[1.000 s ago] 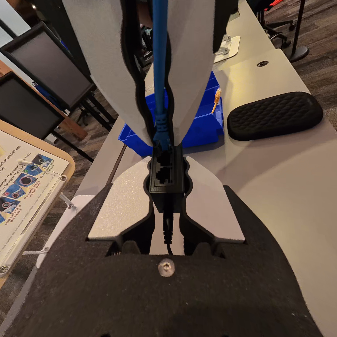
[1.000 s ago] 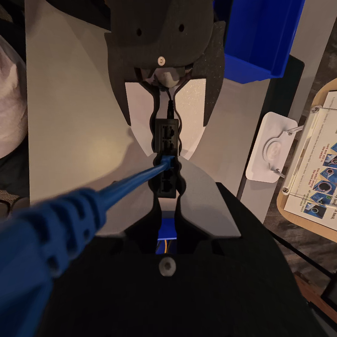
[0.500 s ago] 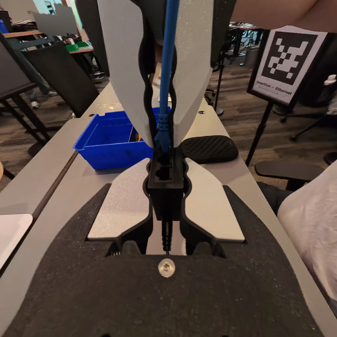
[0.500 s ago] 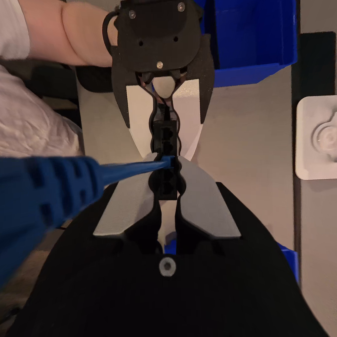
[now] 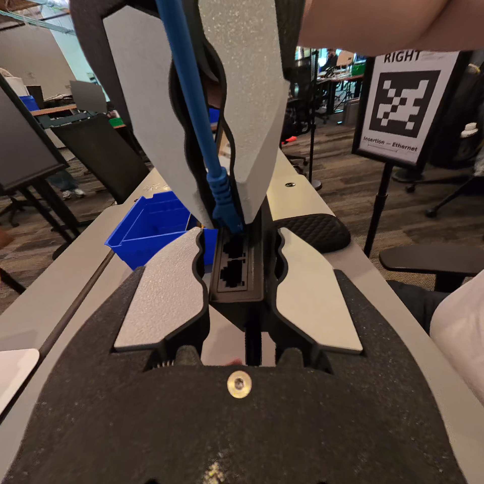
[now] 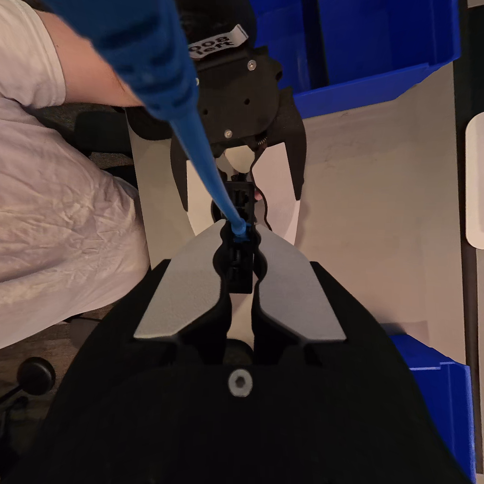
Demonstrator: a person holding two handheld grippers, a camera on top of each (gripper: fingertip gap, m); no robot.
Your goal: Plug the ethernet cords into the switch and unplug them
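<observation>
Where cord (image 5: 195, 117) crosses: blue bin (image 5: 146, 230)

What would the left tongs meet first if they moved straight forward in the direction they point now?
Probably the right tongs, which come down just ahead, shut on the blue ethernet plug. The black switch already stands between the open left fingers. Depth is unclear; the blue bin lies left of that line.
</observation>
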